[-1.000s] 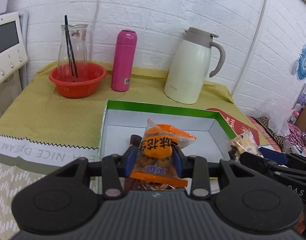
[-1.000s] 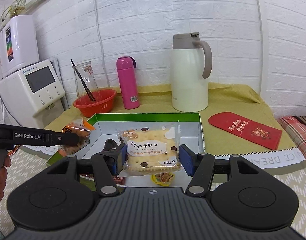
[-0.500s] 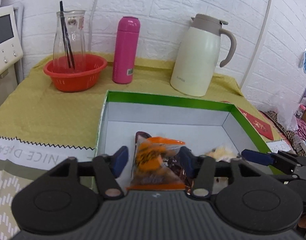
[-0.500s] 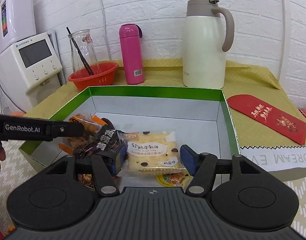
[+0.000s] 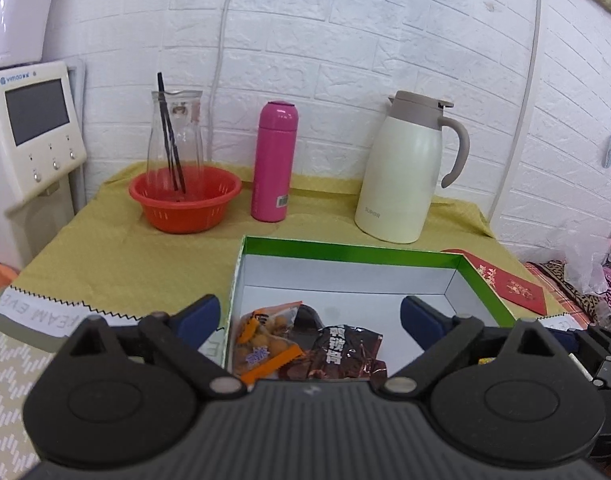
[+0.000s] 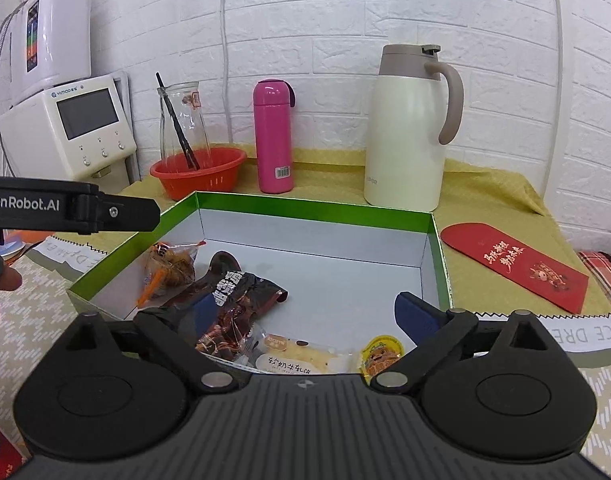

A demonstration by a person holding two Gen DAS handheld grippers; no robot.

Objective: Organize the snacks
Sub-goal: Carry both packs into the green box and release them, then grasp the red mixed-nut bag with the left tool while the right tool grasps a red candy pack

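A green-rimmed white box sits on the yellow cloth. In it lie an orange snack bag, a dark brown snack bag, a cracker pack and a small yellow jelly cup. My left gripper is open and empty above the box's near left part. My right gripper is open and empty above the box's near edge. The left gripper's body shows at the left of the right wrist view.
At the back stand a red basket with a glass carafe, a pink bottle and a cream thermos jug. A red envelope lies right of the box. A white appliance stands at left.
Both grippers opened and let go: the orange bag and the cracker pack dropped into the box. Both grippers pulled back and up from the box.
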